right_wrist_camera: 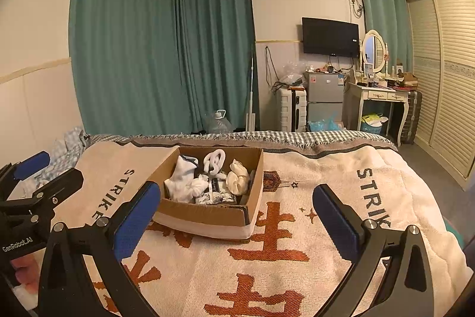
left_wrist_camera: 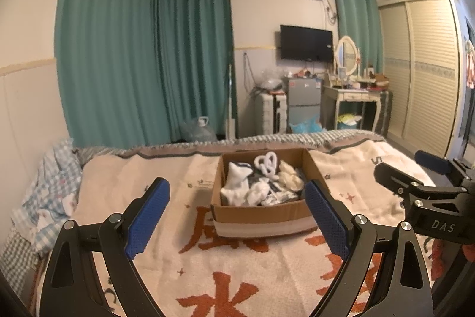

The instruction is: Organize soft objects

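An open cardboard box (left_wrist_camera: 261, 217) sits on the bed, also in the right wrist view (right_wrist_camera: 204, 214). It holds several soft items: white socks (left_wrist_camera: 236, 183) (right_wrist_camera: 181, 177), a white chain-like ring toy (left_wrist_camera: 267, 162) (right_wrist_camera: 213, 161), a cream bundle (left_wrist_camera: 291, 177) (right_wrist_camera: 239, 177) and patterned fabric (right_wrist_camera: 215, 196). My left gripper (left_wrist_camera: 237, 216) is open and empty, hovering just in front of the box. My right gripper (right_wrist_camera: 237, 216) is open and empty, in front of and right of the box. Each gripper also shows at the edge of the other's view (left_wrist_camera: 415, 186) (right_wrist_camera: 32, 192).
The bed carries a cream blanket (right_wrist_camera: 297, 242) with orange characters and "STRIKE" lettering. A blue checked quilt (left_wrist_camera: 50, 192) is bunched at the left edge. Beyond the bed are teal curtains, a small fridge (right_wrist_camera: 323, 97), a suitcase, a dressing table and a wardrobe.
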Action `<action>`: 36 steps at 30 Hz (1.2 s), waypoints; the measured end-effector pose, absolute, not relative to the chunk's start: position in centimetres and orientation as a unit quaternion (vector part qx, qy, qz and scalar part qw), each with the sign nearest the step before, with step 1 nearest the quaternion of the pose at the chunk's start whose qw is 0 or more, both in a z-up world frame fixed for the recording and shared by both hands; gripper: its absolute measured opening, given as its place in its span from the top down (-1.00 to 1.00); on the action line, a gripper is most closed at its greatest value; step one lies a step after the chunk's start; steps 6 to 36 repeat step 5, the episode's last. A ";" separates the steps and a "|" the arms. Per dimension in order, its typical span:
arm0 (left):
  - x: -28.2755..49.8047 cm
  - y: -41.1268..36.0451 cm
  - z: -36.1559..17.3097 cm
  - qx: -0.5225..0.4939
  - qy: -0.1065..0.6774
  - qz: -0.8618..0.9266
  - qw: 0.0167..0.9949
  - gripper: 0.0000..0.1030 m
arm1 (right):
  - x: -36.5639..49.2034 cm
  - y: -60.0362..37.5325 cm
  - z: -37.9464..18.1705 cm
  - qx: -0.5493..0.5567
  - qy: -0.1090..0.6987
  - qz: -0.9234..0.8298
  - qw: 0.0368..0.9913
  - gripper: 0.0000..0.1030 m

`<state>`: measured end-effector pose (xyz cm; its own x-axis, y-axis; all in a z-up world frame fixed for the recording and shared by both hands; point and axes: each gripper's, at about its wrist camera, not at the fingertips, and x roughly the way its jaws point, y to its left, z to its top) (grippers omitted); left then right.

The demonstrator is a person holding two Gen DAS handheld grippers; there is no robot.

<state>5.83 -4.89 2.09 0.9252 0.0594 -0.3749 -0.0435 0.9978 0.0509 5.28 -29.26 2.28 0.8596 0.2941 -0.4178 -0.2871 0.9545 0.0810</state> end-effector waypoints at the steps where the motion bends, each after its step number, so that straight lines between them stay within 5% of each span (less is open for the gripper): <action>1: 5.8 -5.0 2.1 0.022 0.189 0.029 0.981 -0.82 | 5.3 -29.2 2.2 0.008 0.219 0.153 0.964 -1.00; 36: 5.7 -4.8 2.1 0.017 0.188 0.028 0.982 -0.82 | 5.3 -29.2 2.0 0.009 0.219 0.153 0.964 -1.00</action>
